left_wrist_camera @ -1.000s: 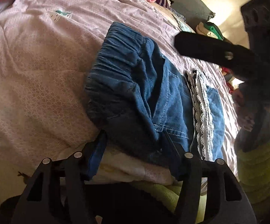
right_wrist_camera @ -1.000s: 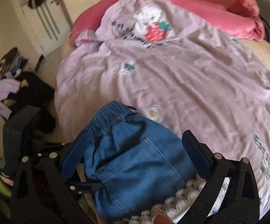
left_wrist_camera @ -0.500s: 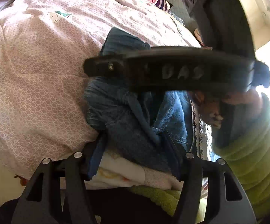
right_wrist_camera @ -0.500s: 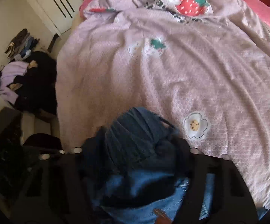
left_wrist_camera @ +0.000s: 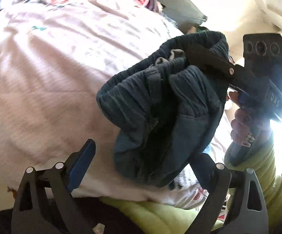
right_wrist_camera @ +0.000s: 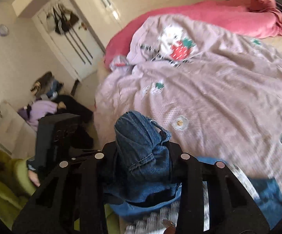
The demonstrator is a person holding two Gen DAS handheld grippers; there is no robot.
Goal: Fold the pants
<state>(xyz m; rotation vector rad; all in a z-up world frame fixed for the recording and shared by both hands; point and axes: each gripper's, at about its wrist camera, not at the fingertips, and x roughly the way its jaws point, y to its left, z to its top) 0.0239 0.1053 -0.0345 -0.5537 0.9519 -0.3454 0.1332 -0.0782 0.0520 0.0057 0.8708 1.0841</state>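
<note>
- The right gripper [right_wrist_camera: 141, 156] has just been closing and now pinches the bunched waistband of the denim pants [right_wrist_camera: 139, 136], lifting that end above the bed [right_wrist_camera: 219, 97].
- The left gripper [left_wrist_camera: 146, 159] has just been opening; it stands wide, its blue pads clear of the cloth.
- The pants hang between its fingers, over the pale pink quilt [left_wrist_camera: 53, 78].

Pants [right_wrist_camera: 141, 156] hide right tongs' pads; lower pants cut off; quilt [left_wrist_camera: 53, 78] motion-blurred.

Cream wardrobe [right_wrist_camera: 66, 44] beside bed [right_wrist_camera: 209, 89]
</note>
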